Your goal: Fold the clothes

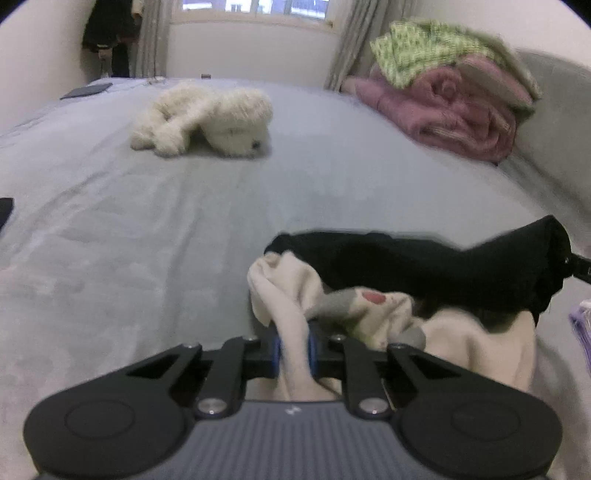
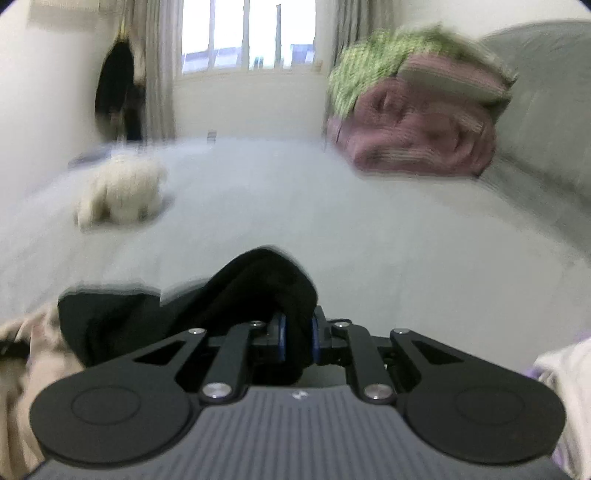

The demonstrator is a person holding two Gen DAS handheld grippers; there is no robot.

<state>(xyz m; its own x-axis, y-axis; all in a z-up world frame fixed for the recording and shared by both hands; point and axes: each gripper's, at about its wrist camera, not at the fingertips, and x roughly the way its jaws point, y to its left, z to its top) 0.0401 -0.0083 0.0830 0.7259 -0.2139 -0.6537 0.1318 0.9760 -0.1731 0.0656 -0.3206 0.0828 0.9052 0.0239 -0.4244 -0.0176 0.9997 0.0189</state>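
Left wrist view, left tool [image 1: 293, 349]: blue pads pressed together on a fold of the cream garment [image 1: 291, 291], which runs up between them and hangs down behind.
Cream garment: bunched just past the left tool, low on the bed [image 1: 147, 221]; a grey and red print shows on its crumpled part.
Black garment [image 1: 424, 266]: draped across the top of the cream garment, stretching toward the right edge of the view and lifted off the bed.
Right wrist view, right tool [image 2: 297, 339]: blue pads pinching a fold of the black garment [image 2: 229, 295], which humps up just ahead of them and trails left.
Cream garment, right wrist view [image 2: 33, 347]: at the left edge, under and beside the black garment.
Bed: grey cover, wide and mostly bare beyond both garments.
Plush toy [image 1: 207, 118]: white, lying on the bed far beyond the cream garment, toward the window [image 1: 255, 7].
Blankets [image 1: 454, 92]: a pink one folded with a green one on top, at the far right of the bed against a grey cushion.
Sharpness: the right wrist view is heavily blurred.
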